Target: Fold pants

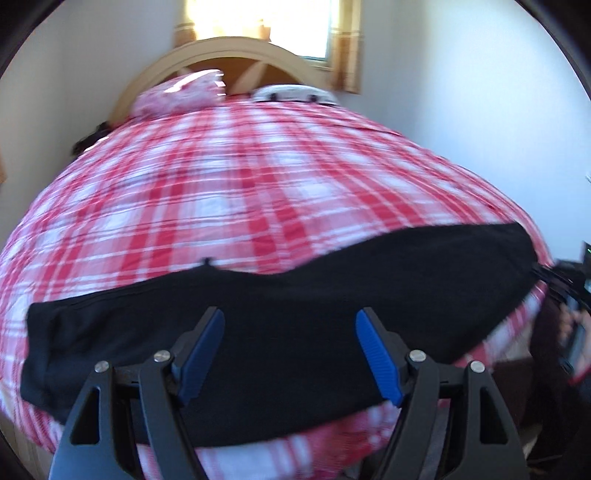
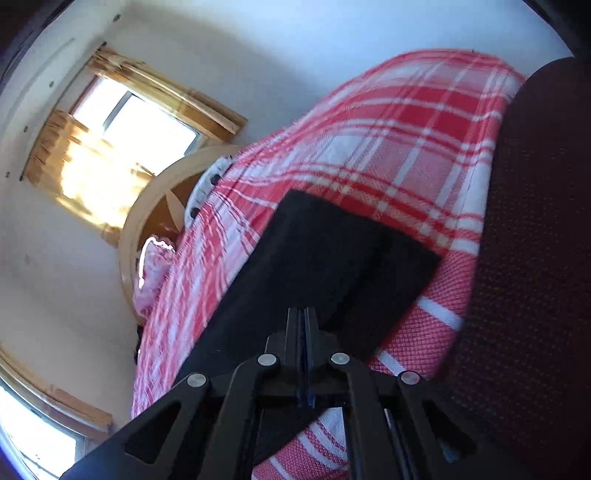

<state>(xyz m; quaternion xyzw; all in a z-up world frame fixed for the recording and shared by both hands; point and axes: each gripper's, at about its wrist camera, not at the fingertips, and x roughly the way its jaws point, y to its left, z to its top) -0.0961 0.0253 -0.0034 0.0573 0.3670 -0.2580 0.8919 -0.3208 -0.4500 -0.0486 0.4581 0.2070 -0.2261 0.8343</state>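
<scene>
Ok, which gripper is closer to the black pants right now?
Right. The right gripper is shut against the pants' edge, apparently pinching it; the left gripper hangs open above their middle.

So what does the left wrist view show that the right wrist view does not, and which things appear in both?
Only the left wrist view shows the left gripper, open above the black pants, and their whole length lying across the bed.

Only the right wrist view shows the right gripper, shut over the pants, a dark dotted fabric surface at the right, and a second window.

Both show the pants, the red plaid bedspread, the wooden headboard, the pink pillow and the sunlit window.
</scene>
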